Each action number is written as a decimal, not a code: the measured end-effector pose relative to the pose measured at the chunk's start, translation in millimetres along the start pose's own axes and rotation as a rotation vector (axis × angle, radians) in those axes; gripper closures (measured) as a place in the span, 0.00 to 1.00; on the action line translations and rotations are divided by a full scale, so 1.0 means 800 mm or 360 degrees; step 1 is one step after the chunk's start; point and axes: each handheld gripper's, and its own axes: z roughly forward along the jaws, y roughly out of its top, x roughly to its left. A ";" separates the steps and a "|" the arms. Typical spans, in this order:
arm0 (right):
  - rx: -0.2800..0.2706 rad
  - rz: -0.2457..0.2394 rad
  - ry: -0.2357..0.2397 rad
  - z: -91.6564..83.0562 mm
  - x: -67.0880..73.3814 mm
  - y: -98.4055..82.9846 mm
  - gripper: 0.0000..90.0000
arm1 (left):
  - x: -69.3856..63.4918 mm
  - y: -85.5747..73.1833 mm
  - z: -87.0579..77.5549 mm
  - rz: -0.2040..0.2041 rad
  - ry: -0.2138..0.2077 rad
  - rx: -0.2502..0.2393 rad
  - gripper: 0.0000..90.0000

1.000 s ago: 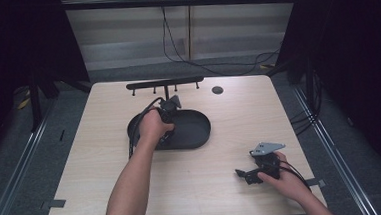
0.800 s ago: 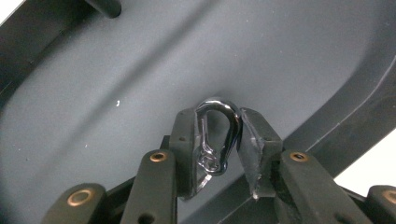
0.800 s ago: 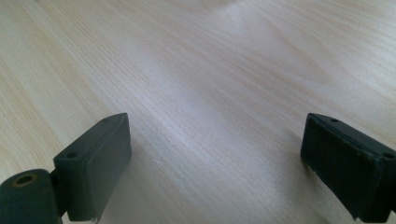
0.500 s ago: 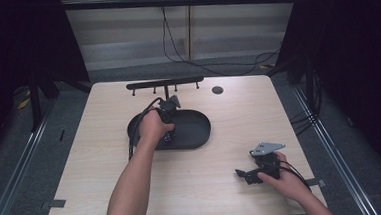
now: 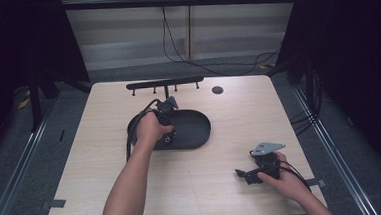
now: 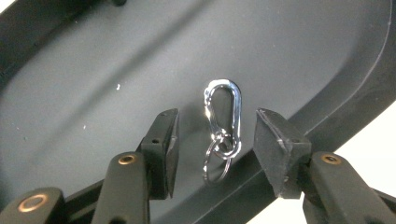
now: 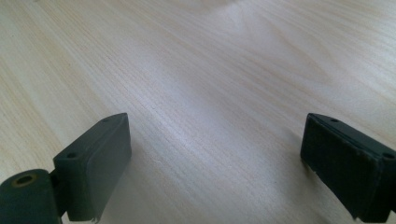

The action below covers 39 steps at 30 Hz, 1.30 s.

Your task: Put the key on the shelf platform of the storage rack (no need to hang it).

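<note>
At the left of centre in the high view we hold the left gripper [image 5: 165,120] nose-down over the black oval tray [image 5: 200,132], which sits in the middle of the wooden table [image 5: 91,158]. In the left gripper view, the carabiner [image 6: 223,112] lies flat on the tray floor near the middle of the frame, a small split ring [image 6: 215,163] hooked through its lower end. Our jaws have just been opening; they now stand spread to either side of the clip, neither pad touching it, so it lies loose between them.

We judge the carabiner light, stiff and polished, hence slippery under hard pads and apt to skate on the smooth tray. The ring will dangle and swing once lifted. The best hold looks to be across the two long sides of the body, above the ring, squeezing the flat of the loop; pinching the ring alone would let the clip twist.

The tray appears to hold nothing else, though part of its floor is hidden by our hand in the high view, so we cannot be sure.

Behind the tray a black rack with pegs [image 5: 165,83] stands at the far edge. At the lower right, the right gripper [image 5: 247,176] rests low over bare table, jaws wide apart and holding nothing.
</note>
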 end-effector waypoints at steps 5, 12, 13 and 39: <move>0.0002 0.0003 0.0000 0.000 0.000 0.000 0.09 | -0.001 -0.005 -0.003 -0.0006 -0.0015 -0.0023 0.54; 0.0003 0.0005 0.0000 0.000 0.000 0.000 0.09 | -0.005 -0.013 -0.011 -0.0052 -0.0019 -0.0068 0.49; 0.0003 0.0005 0.0000 0.000 0.000 0.000 0.09 | -0.005 -0.013 -0.011 -0.0052 -0.0019 -0.0068 0.48; 0.0006 0.0004 -0.0002 -0.001 0.001 0.000 0.09 | -0.009 -0.051 -0.039 -0.0077 -0.0032 -0.0200 0.41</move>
